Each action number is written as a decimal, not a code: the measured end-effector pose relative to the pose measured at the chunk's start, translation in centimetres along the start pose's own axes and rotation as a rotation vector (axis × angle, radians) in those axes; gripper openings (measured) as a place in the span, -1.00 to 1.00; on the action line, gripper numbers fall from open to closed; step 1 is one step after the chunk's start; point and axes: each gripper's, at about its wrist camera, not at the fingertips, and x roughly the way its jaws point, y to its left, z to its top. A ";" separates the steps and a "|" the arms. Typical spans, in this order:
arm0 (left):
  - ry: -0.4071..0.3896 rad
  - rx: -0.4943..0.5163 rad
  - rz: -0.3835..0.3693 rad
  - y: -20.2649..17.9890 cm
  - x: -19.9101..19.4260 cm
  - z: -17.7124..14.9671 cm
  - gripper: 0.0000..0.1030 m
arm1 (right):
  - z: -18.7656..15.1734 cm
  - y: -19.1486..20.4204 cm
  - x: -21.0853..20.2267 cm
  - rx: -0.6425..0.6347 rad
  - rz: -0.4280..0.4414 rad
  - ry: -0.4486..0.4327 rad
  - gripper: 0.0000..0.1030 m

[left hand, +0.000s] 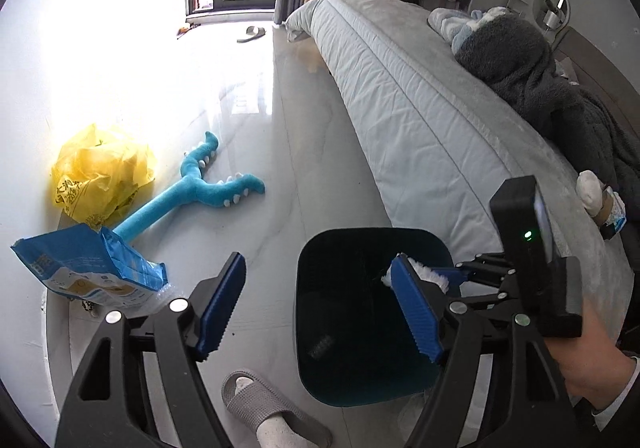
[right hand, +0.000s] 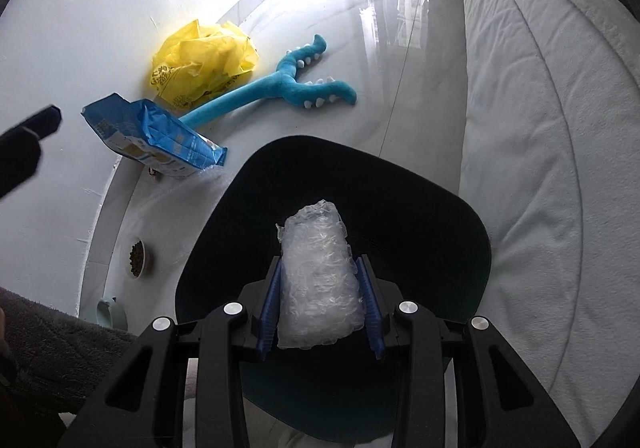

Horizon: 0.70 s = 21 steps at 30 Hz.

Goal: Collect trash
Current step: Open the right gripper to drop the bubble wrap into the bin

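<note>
A dark teal trash bin stands on the floor beside the bed. My right gripper hangs over its mouth, shut on a wad of clear bubble wrap that sticks out past the pads. In the left wrist view my left gripper is open with nothing between its fingers, at the bin's left rim. There the bubble wrap shows as a white tuft behind the right finger. A crumpled yellow plastic bag and an opened blue packet lie by the wall.
A blue plush toy lies on the glossy floor between the bags and the bed. A foot in a grey slipper stands near the bin. A bowl of pet food sits by the wall. Another slipper lies near the window.
</note>
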 end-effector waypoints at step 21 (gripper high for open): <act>-0.302 0.103 0.003 -4.5 -8.4 3.7 0.30 | -1.4 2.3 -2.6 -0.114 0.013 -0.016 0.24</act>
